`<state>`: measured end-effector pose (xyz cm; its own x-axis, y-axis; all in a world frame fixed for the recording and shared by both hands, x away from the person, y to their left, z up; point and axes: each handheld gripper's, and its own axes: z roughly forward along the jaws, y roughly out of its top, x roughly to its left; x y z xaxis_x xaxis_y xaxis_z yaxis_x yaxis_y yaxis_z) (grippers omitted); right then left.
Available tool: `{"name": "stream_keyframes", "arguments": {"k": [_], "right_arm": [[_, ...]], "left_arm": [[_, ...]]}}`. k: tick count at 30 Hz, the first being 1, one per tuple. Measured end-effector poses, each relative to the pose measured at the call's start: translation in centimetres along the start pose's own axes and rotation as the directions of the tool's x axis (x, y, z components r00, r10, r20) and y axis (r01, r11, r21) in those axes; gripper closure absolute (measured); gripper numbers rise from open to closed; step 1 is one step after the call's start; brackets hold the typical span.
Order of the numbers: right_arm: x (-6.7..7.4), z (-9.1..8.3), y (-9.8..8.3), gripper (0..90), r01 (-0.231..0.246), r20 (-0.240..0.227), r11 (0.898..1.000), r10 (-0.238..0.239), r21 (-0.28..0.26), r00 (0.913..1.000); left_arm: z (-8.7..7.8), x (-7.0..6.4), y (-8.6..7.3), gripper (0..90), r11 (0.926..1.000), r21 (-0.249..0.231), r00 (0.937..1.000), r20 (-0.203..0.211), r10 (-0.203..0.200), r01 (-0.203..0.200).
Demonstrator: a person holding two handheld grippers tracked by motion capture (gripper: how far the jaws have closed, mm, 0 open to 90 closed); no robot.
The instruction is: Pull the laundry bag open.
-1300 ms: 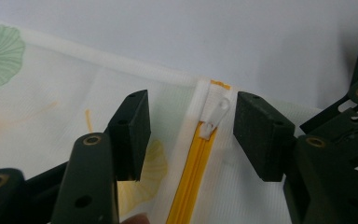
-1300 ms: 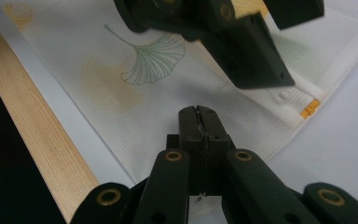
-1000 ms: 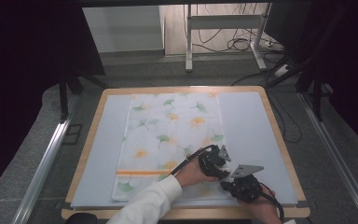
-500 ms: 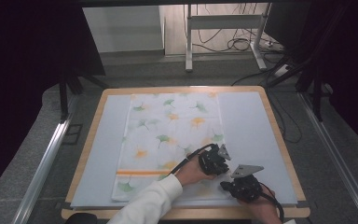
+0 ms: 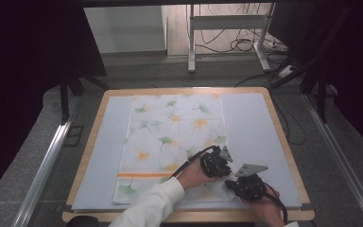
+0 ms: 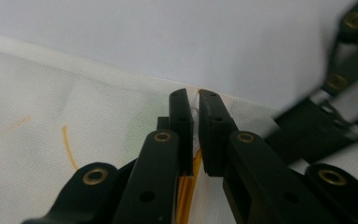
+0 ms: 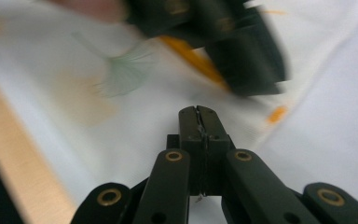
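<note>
A white cloth (image 5: 170, 127) printed with green and orange leaves lies flat on the pale mat (image 5: 255, 127). Both grippers meet at its near right corner. My left gripper (image 5: 226, 171) has just been closing. In the left gripper view its jaws (image 6: 196, 100) are shut on a raised fold of the cloth (image 6: 74, 107) at the hem, where the orange stripe (image 6: 193, 172) runs. My right gripper (image 5: 230, 184) sits just in front of it. In the right gripper view its jaws (image 7: 198, 112) stand pressed together with a thin layer of cloth (image 7: 121, 116) between them.
The mat covers a wooden-rimmed table (image 5: 278, 137). The wooden front edge (image 7: 23, 177) lies close on the right gripper's left. The left gripper (image 7: 233, 42) looms blurred just ahead of the right one. Metal rails (image 5: 47, 161) run along both sides on the grey floor.
</note>
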<state>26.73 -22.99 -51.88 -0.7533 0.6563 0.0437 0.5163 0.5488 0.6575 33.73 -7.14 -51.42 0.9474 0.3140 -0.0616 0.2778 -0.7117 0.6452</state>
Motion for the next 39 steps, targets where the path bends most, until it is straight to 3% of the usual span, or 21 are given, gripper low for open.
{"name": "stream_keyframes", "arguments": {"k": [5,11,19,21,26,39], "right_arm": [[-1.0,0.3,0.3,89.3,-0.059,0.009,0.998,0.059,0.005,0.9982],[-1.3,0.1,0.0,89.4,-0.090,0.008,0.996,0.090,0.002,0.9959],[-1.5,0.1,-0.1,89.5,-0.103,0.001,0.995,0.103,0.001,0.9947],[-1.5,0.1,-0.1,89.5,-0.104,0.002,0.995,0.104,0.000,0.9946],[-1.5,0.1,-0.1,89.6,-0.112,-0.002,0.994,0.112,-0.001,0.9937],[-1.6,0.1,-0.1,89.5,-0.108,-0.002,0.994,0.108,-0.004,0.9941]], "left_arm": [[-0.1,0.0,0.0,85.3,0.9999,0.011,0.9999,-0.011,0.010,-0.010],[-0.3,0.0,-0.3,85.5,1.0000,0.007,1.0000,-0.009,0.003,-0.003],[-0.5,0.0,-0.6,85.5,0.9999,0.016,0.9999,-0.012,0.000,0.000],[-0.7,0.0,-0.7,85.6,0.9995,0.028,0.9996,-0.023,0.016,-0.015],[-1.1,0.3,-1.3,85.5,0.9997,0.023,0.9998,-0.020,-0.005,0.006],[-1.9,0.5,-2.2,85.5,0.9994,0.032,0.9995,-0.029,-0.008,0.009]]}}
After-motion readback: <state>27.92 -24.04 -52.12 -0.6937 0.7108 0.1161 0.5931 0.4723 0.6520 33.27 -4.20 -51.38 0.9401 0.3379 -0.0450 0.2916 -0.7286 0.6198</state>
